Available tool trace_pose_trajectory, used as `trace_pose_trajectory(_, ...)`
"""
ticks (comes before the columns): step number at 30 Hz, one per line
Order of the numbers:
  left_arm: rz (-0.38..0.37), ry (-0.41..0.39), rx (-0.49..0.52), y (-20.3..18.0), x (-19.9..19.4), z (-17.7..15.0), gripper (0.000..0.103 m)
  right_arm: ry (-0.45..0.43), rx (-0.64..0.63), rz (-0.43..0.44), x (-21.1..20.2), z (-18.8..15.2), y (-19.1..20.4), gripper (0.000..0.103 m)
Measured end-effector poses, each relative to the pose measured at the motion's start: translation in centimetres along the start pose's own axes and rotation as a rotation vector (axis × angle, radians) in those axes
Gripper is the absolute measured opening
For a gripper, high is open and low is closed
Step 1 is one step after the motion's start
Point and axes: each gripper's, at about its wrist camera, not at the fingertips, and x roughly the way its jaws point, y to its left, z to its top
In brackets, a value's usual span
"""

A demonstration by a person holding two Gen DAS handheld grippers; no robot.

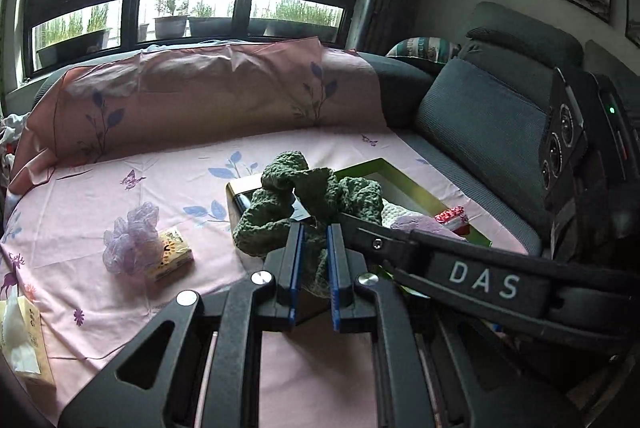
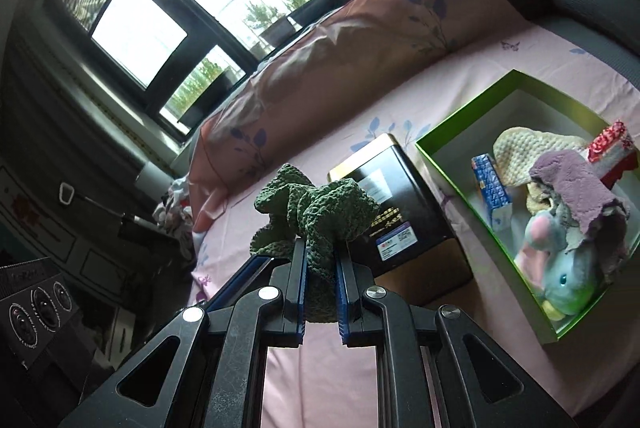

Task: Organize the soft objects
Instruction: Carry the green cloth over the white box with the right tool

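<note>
While both of your grippers pinch the same crumpled green knitted cloth (image 2: 316, 207), the move ahead turns on where the open green-rimmed cardboard box (image 2: 460, 131) lies from it. Your left gripper (image 1: 314, 260) is clamped on one bunch of the cloth and your right gripper (image 2: 322, 280) on another, so it hangs bunched between them above the pink flowered bedsheet (image 1: 140, 195). In the right wrist view the box sits off to the right of the cloth, past the black tin with a gold rim (image 2: 400, 211), which stands just beside the box. Your right hand looks the nearer to it.

Already inside the box lie a purple fluffy cloth (image 2: 576, 183), a cream knitted cloth (image 2: 520, 147) and a blue and pink plush toy (image 2: 560, 268). In the left view the cloth covers most of the tin and the box's near corner, so you cannot judge the free room there.
</note>
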Motion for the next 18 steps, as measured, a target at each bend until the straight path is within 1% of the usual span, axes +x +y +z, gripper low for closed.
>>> trace_pose_trajectory(4, -0.028, -0.005, 0.071, -3.0, 1.1, 0.9, 0.007, -0.065, 0.046, 0.001, -2.0, 1.0, -2.3, 0.015)
trace_pose_trajectory(11, -0.067, 0.025, 0.161, -6.5, 5.0, 2.4, 0.007, -0.122, 0.114, -0.017, -3.3, 3.0, -6.6, 0.015)
trace_pose_trajectory(15, -0.096, 0.058, 0.178, -7.6, 8.1, 2.8, 0.008, -0.170, 0.117, -0.072, -3.2, 4.0, -8.9, 0.015)
trace_pose_trajectory(18, -0.112, 0.100, 0.177, -8.1, 10.9, 3.1, 0.008, -0.160, 0.137, -0.081, -1.8, 5.2, -11.0, 0.015)
